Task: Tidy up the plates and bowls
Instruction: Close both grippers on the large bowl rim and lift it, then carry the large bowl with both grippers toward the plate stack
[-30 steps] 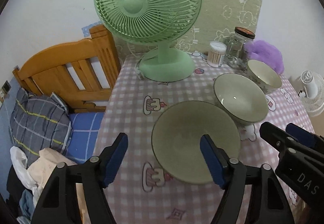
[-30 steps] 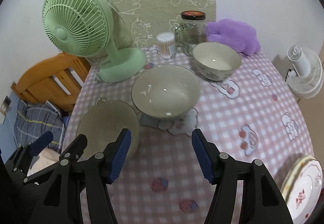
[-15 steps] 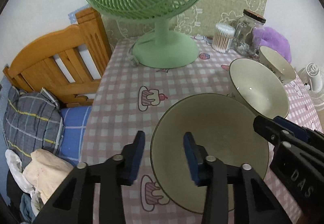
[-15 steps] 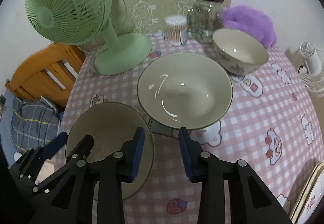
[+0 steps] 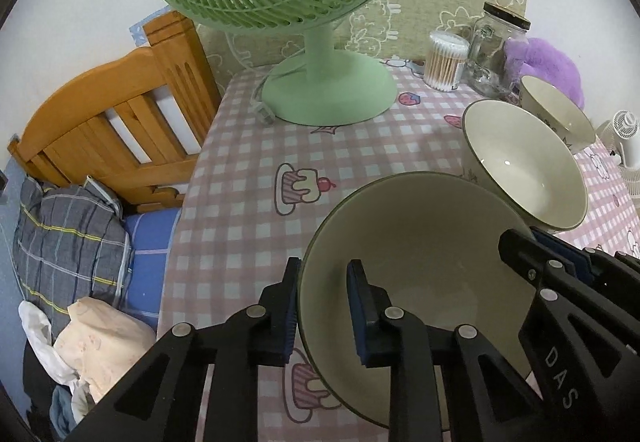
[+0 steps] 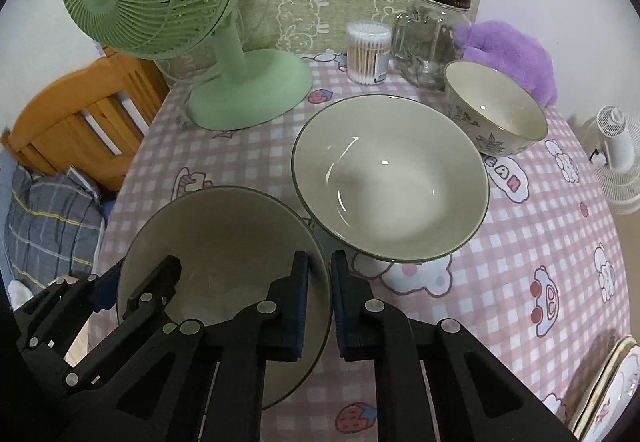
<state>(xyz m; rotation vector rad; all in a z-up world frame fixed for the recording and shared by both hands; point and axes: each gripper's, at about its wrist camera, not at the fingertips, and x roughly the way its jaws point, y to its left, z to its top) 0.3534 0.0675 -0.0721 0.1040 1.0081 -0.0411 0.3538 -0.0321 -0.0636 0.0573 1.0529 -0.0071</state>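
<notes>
A large olive-cream bowl (image 5: 420,242) (image 6: 216,234) stands nearest on the pink checked tablecloth (image 6: 520,242). My left gripper (image 5: 322,306) straddles its left rim, one pad outside and one inside, its jaws closing on the wall. My right gripper (image 6: 320,290) is shut on the same bowl's right rim. In the left wrist view the right gripper (image 5: 532,242) shows at the bowl's right edge. A second large bowl (image 5: 528,170) (image 6: 392,178) sits just behind, touching or nearly so. Further back is a small floral bowl (image 5: 556,110) (image 6: 496,114).
A green fan (image 5: 320,90) (image 6: 248,90) stands at the back left of the table. A cotton-swab tub (image 6: 368,54), glass jar (image 6: 432,38) and purple plush (image 6: 512,54) line the back. Stacked plates (image 6: 616,394) lie at the front right. A wooden bed frame (image 5: 112,122) adjoins the left edge.
Both grippers came down and forward onto the near bowl. Their jaws narrowed from wide open until each pair sits on a rim, left on the left side, right on the right.
</notes>
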